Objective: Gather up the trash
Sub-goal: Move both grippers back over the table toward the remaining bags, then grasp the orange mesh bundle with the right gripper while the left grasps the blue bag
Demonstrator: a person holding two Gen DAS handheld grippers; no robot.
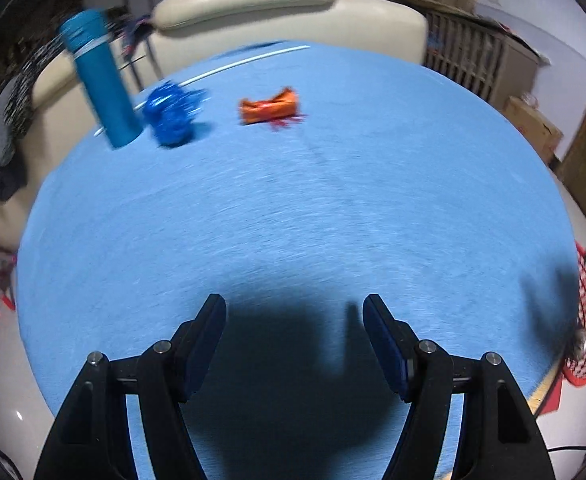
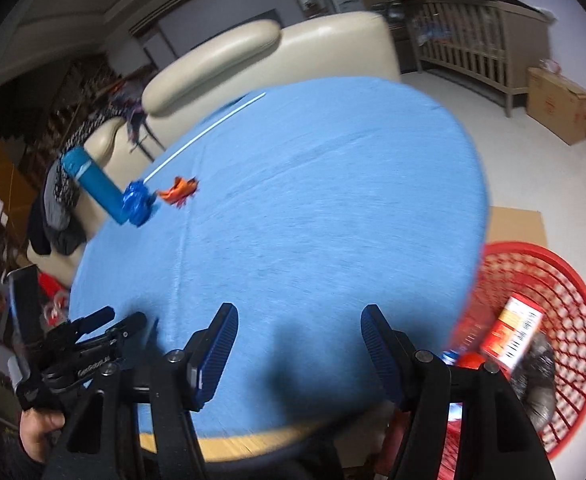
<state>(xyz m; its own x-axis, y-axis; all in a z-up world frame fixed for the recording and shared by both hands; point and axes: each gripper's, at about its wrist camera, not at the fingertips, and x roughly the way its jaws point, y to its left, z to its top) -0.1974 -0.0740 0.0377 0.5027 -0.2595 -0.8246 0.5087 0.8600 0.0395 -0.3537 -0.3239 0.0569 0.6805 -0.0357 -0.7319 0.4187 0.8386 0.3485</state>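
Observation:
A crumpled orange wrapper [image 1: 270, 108] and a crumpled blue wrapper [image 1: 170, 114] lie at the far side of the round table with a blue cloth [image 1: 293, 208]. Both also show in the right wrist view, the orange wrapper [image 2: 180, 191] beside the blue wrapper [image 2: 136, 201]. My left gripper [image 1: 294, 312] is open and empty above the near part of the table. My right gripper [image 2: 296, 322] is open and empty above the table's near edge. A red mesh basket [image 2: 565, 296] on the floor to the right holds a red carton [image 2: 513, 330] and other trash.
A tall blue bottle [image 1: 100, 80] stands next to the blue wrapper. A white stick [image 2: 209, 132] lies along the far table edge. A cream sofa [image 1: 253, 4] stands behind the table. A cardboard box [image 2: 559, 104] and a wooden crib [image 2: 481, 44] are at the back right.

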